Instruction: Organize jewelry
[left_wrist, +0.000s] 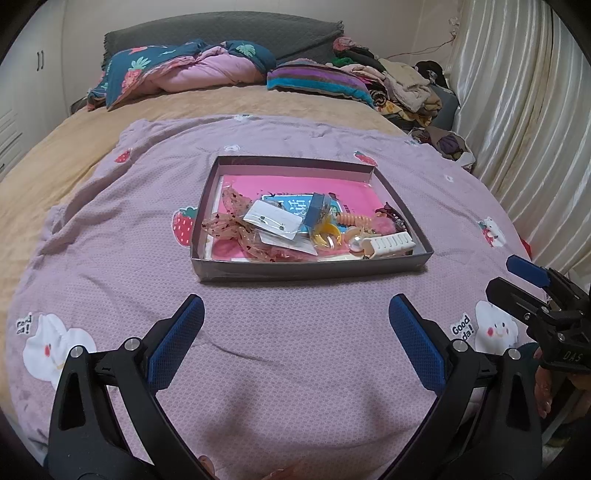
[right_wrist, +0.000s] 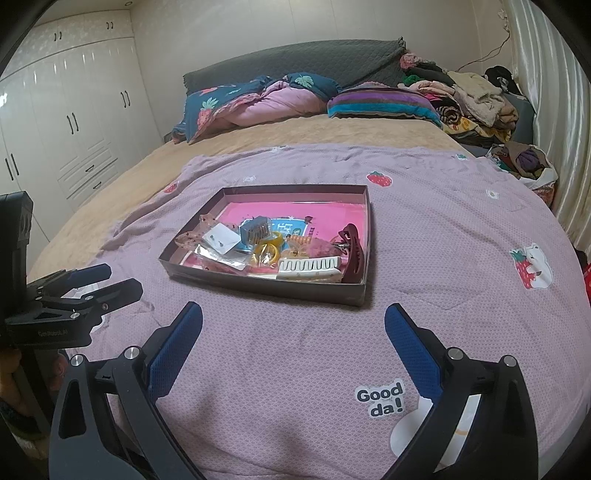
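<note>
You are holding both the left tool (left_wrist: 296, 314) and right tool (right_wrist: 293, 321) spread apart, empty, facing one tray (left_wrist: 314, 268) carrying two claw clips: one white (left_wrist: 388, 244), one maroon (right_wrist: 351, 251)

Ahead of the matt black plastic left gripper (left_wrist: 296, 314), a matt cardboard tray (left_wrist: 314, 266) rests on quilted lilac cloth bedspread (left_wrist: 295, 362), holding a glossy white plastic hair clip (left_wrist: 388, 244).

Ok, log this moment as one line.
left gripper: open, empty | right gripper: open, empty | tray: on blanket, holds jewelry, white hair clip | grasp: none
</note>
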